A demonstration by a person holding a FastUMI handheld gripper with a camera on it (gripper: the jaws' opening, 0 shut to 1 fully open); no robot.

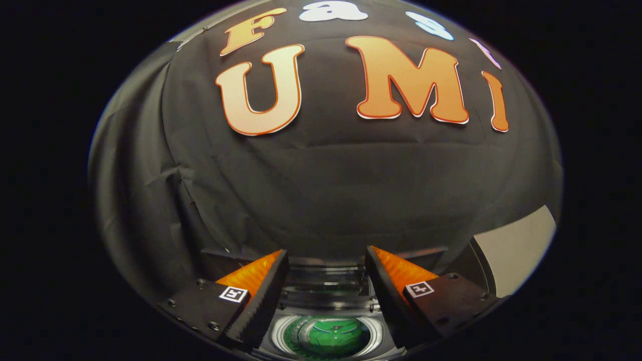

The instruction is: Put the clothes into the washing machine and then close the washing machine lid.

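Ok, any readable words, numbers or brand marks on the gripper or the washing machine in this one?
None can be read.
Gripper: no text; each finger bears a square black-and-white marker, a pattern rather than letters.
Washing machine: no legible label.
Green garment in the drum: markings too blurred to read.
The gripper is open and holds nothing, with the drum beyond its fingers.
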